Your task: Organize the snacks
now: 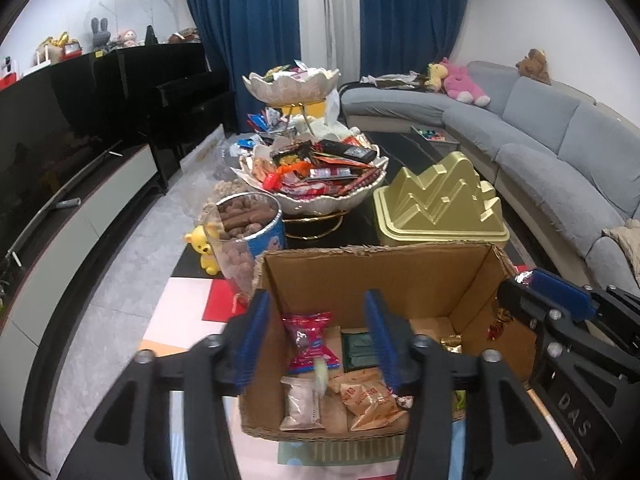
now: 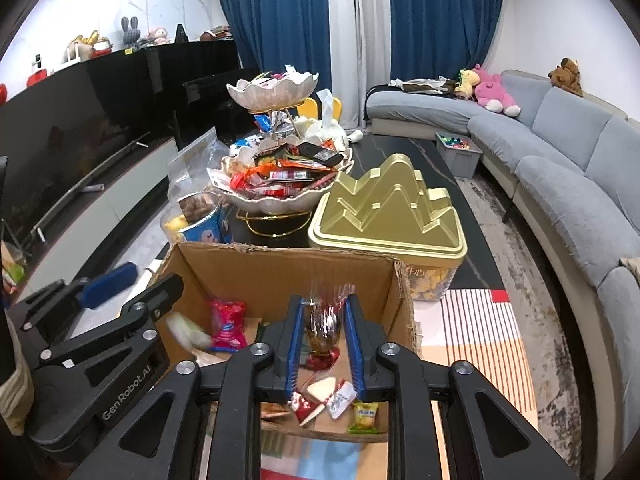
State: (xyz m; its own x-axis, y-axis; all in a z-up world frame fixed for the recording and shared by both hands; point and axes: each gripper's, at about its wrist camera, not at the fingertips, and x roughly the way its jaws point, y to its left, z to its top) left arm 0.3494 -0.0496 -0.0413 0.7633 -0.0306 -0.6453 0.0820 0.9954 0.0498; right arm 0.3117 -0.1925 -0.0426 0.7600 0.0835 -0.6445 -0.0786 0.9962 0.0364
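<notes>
An open cardboard box (image 1: 380, 268) (image 2: 280, 268) holds several wrapped snacks, among them a red packet (image 1: 310, 340) (image 2: 228, 324). My left gripper (image 1: 320, 340) is open above the box; a small pale blurred snack (image 1: 321, 376) (image 2: 188, 330) is in the air below it. My right gripper (image 2: 322, 332) is shut on a clear-wrapped red and gold candy (image 2: 324, 324) over the box's right side; it shows in the left wrist view (image 1: 560, 304). A two-tier shell bowl stand (image 1: 360, 200) (image 2: 276, 204) full of snacks stands behind the box.
A gold mountain-shaped tin (image 1: 440, 204) (image 2: 388, 208) stands behind the box on the right. A blue tub of chocolate pieces (image 1: 248, 220) (image 2: 200, 216) and a yellow bear toy (image 1: 202, 252) stand on the left. A grey sofa (image 2: 560, 168) runs along the right, a TV cabinet (image 1: 80, 216) along the left.
</notes>
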